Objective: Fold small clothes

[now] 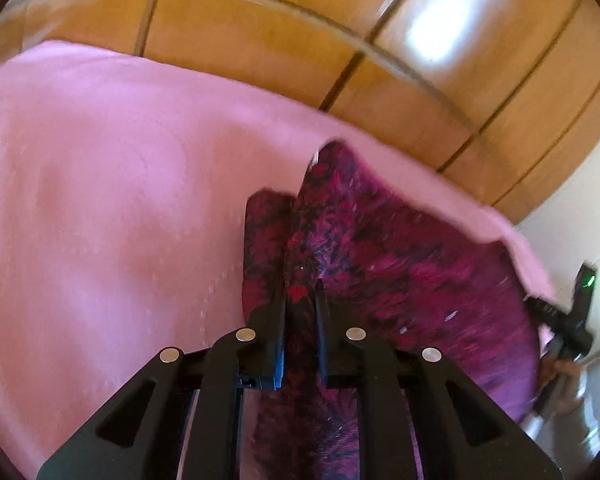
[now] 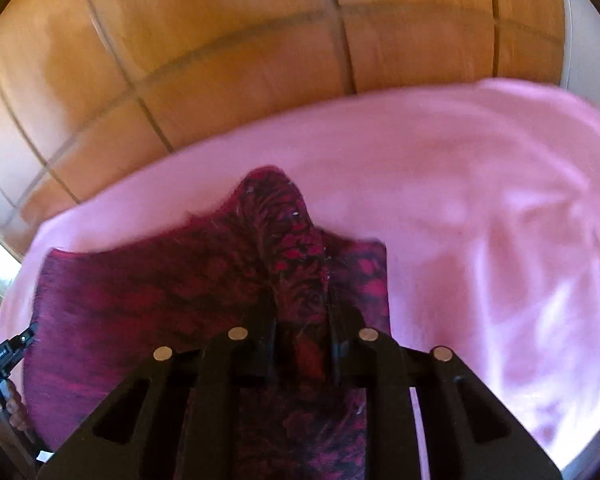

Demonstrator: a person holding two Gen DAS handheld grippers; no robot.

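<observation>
Pink blanket (image 1: 100, 200) spread as the surface, dark magenta patterned garment (image 1: 400, 248) lying on it

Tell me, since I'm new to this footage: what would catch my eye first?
The dark red patterned cloth, bunched between both grippers: the left gripper and the right gripper are each shut on a fold of it. Under it spreads a pink blanket, with wooden cupboard doors behind.

A pink cover (image 1: 100, 200) is lying spread beneath and ahead of both grippers, its surface softly rumpled off to the right gripper's right side (image 2: 520, 220). Beyond its far edge, wooden panelling (image 1: 260, 32) with dark seams is running across, catching bright glare (image 1: 444, 16) up ahead.
</observation>
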